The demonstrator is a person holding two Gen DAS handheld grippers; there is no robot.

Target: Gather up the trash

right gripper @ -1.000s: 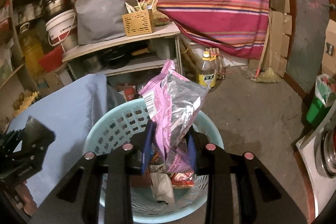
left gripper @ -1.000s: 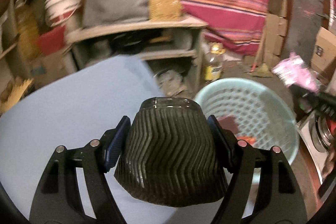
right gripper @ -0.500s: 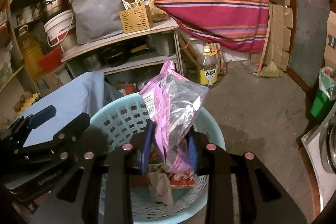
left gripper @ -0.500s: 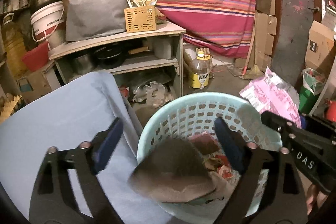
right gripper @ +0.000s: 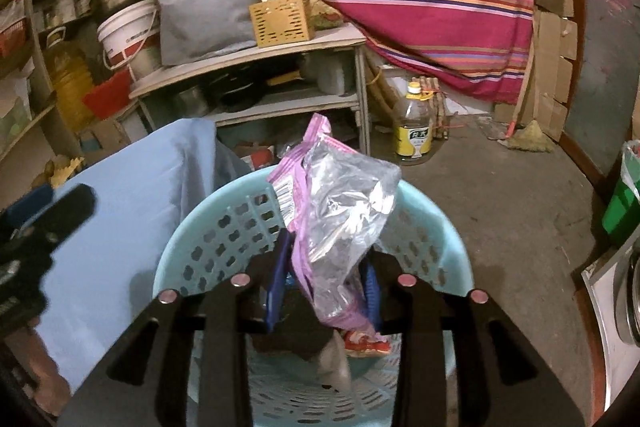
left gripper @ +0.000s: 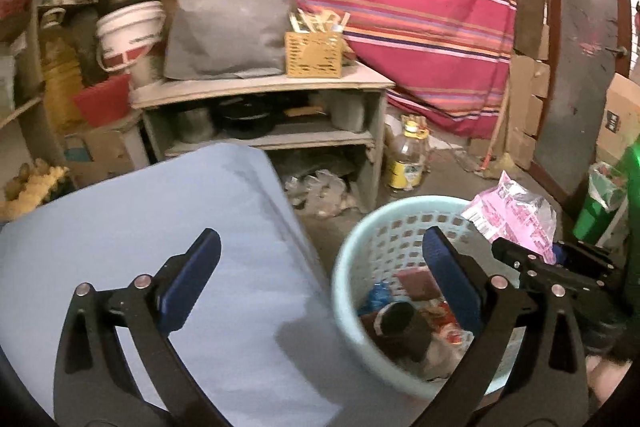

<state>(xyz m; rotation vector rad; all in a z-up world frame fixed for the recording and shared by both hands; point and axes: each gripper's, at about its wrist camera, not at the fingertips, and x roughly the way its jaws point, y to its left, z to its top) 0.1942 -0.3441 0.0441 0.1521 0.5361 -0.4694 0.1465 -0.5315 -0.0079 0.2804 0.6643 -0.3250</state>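
Now the right gripper is clamped on the pink wrapper at frame centre, held above the basket so a release would drop it straight in. The left gripper, lower middle of its view, stands wide apart and empty. A second ago it gripped a dark ribbed cup; that cup now lies in the basket among other trash, beside the blue cloth.

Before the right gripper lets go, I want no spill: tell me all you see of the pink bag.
The crumpled pink foil snack bag, torn open to show its silvery lining, has a barcode near its top edge. It stands upright, pinched between the right gripper blue fingers, above the pale blue perforated plastic basket.
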